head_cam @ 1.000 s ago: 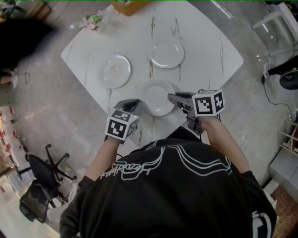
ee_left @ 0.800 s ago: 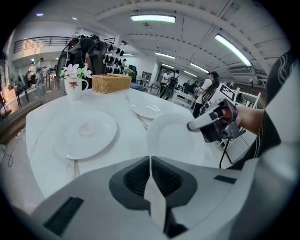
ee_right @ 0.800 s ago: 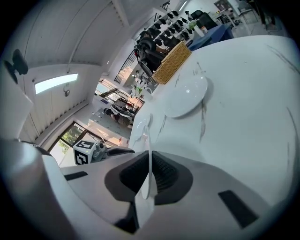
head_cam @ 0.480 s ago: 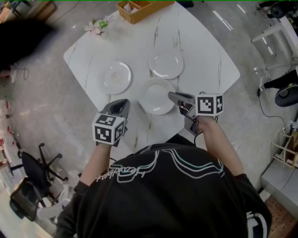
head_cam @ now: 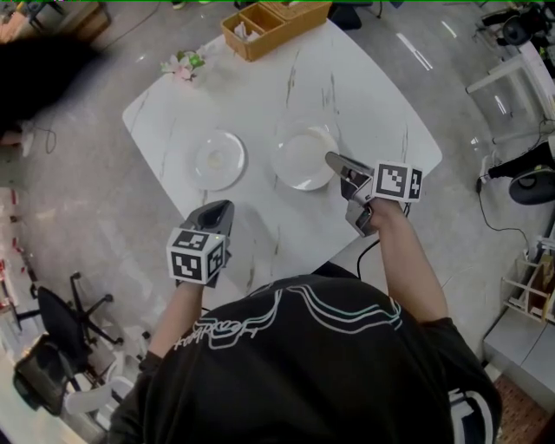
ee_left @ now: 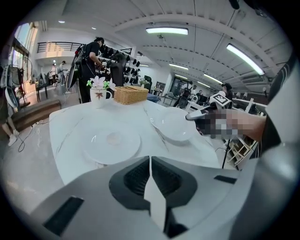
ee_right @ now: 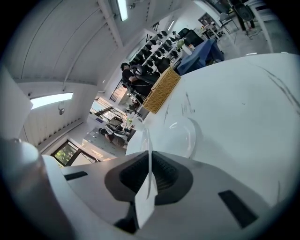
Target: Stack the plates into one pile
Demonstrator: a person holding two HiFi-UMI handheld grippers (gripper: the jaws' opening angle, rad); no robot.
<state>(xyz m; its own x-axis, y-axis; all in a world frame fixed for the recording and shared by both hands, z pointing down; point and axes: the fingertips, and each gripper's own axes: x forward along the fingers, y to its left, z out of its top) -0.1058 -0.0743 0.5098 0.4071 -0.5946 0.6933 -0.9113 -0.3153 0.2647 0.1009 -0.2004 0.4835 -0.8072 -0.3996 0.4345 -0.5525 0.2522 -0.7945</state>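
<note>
Three white plates are on the white marble table. My right gripper is shut on the near rim of one plate, holding it over a second plate whose far rim peeks out behind. In the right gripper view the held plate shows edge-on as a thin white line between the jaws, with the lower plate beyond. A third plate lies alone to the left, also in the left gripper view. My left gripper hangs shut and empty near the table's front edge.
A wicker basket and a cup of flowers stand at the table's far edge. Office chairs sit on the floor at the left. People stand in the background.
The right gripper has carried its plate from the table's near side away over the far right plate. The left gripper has drawn back to the left and risen a little.
</note>
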